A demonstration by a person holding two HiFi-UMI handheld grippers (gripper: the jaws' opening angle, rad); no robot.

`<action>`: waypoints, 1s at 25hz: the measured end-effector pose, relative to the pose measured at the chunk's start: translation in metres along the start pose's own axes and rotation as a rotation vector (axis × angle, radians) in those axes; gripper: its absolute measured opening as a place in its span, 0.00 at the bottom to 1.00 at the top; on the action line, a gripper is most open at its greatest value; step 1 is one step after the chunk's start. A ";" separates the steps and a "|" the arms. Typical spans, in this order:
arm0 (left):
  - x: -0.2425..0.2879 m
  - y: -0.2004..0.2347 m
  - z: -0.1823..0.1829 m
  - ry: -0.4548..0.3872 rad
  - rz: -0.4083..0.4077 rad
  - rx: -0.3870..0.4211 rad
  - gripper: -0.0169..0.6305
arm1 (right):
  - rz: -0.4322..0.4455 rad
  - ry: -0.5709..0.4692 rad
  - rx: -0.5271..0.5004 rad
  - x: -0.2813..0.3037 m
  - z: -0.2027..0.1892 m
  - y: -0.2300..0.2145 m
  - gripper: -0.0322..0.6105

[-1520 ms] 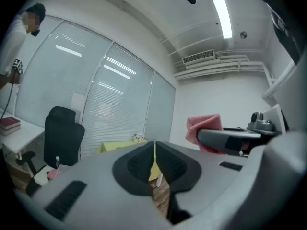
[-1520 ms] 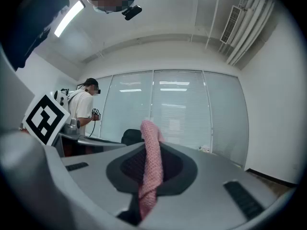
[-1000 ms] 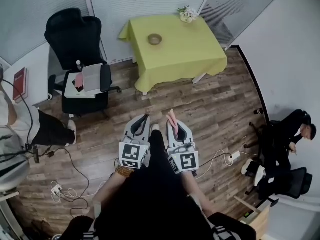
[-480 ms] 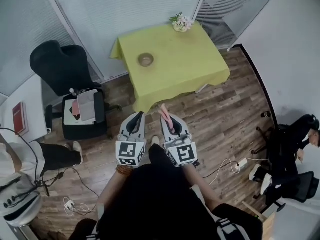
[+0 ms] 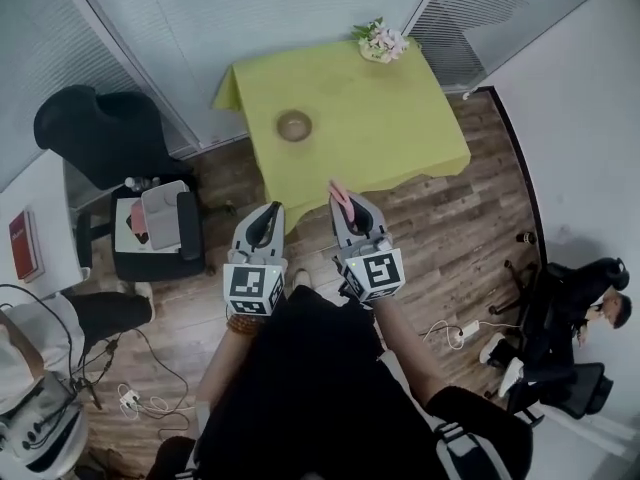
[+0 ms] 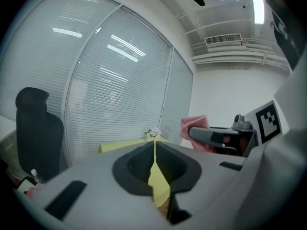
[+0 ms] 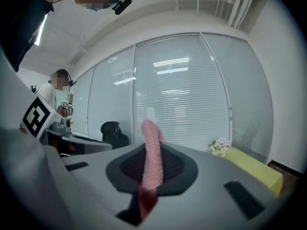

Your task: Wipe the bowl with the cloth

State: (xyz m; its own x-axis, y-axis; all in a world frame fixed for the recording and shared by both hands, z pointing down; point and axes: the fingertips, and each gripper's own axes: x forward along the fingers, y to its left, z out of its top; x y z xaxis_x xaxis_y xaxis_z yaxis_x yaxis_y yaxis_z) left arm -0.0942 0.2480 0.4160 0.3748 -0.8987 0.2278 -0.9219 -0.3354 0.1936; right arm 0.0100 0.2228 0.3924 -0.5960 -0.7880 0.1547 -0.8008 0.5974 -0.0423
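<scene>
A small brownish bowl sits on the table under a yellow-green cloth cover, near its left side. My right gripper is shut on a pink cloth, which sticks up between its jaws and also shows in the left gripper view as the pink cloth. My left gripper is shut with nothing in it. Both grippers hang in the air in front of the table's near edge, short of the bowl.
A bunch of flowers stands at the table's far corner. A black office chair and a stool with things on it are at the left. A seated person is at the right, cables lie on the wood floor.
I have walked toward the table with both grippers held out. The table and bowl now lie closer, and the gripper tips reach its near edge. The pink cloth stays in the right gripper.
</scene>
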 end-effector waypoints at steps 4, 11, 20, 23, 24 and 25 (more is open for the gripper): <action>0.046 0.053 0.005 0.020 -0.024 -0.025 0.06 | -0.049 0.026 0.002 0.055 0.004 -0.022 0.08; 0.130 0.117 0.022 0.078 -0.132 0.006 0.06 | -0.122 0.043 -0.048 0.122 0.027 -0.064 0.08; 0.215 0.132 -0.005 0.231 -0.140 -0.012 0.06 | -0.075 0.072 0.022 0.179 0.005 -0.150 0.08; 0.232 0.133 -0.018 0.255 -0.132 -0.039 0.06 | 0.003 0.090 0.016 0.204 -0.012 -0.170 0.09; 0.239 0.135 -0.023 0.267 -0.127 -0.041 0.06 | 0.031 0.096 0.004 0.212 -0.016 -0.176 0.09; 0.246 0.138 -0.028 0.283 -0.121 -0.043 0.06 | 0.060 0.103 -0.013 0.221 -0.020 -0.181 0.09</action>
State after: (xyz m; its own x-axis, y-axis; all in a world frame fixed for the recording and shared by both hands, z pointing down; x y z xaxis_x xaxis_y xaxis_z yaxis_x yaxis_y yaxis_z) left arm -0.1261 -0.0116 0.5253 0.4991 -0.7365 0.4566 -0.8665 -0.4170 0.2745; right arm 0.0244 -0.0567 0.4540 -0.6328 -0.7317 0.2534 -0.7628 0.6453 -0.0416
